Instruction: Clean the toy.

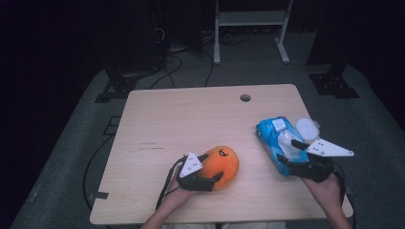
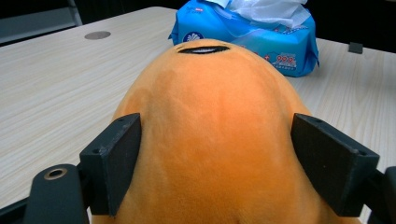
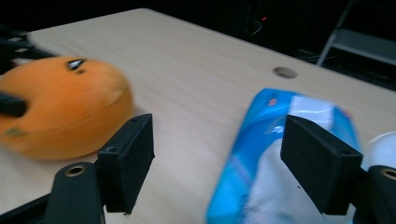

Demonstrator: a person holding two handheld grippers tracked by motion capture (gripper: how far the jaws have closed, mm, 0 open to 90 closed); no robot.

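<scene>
The orange plush toy [image 1: 220,165] sits between the left gripper's [image 1: 206,168] wide jaws, pads beside its flanks, near the tabletop's [image 1: 191,114] front edge. The right gripper [image 1: 295,151], jaws wide and gripping nothing, hovers over the blue wipes pack [image 1: 274,136] by the right edge. Dark room behind.

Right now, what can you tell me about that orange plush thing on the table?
The orange plush is a rounded, egg-like soft toy with a fuzzy, velvety surface and a small black stitched mark near its far end. It lies on the table, near the front edge, left of the blue wipes pack and apart from it. The left gripper straddles it, with one of the fingers on each side, right against its sides.
</scene>
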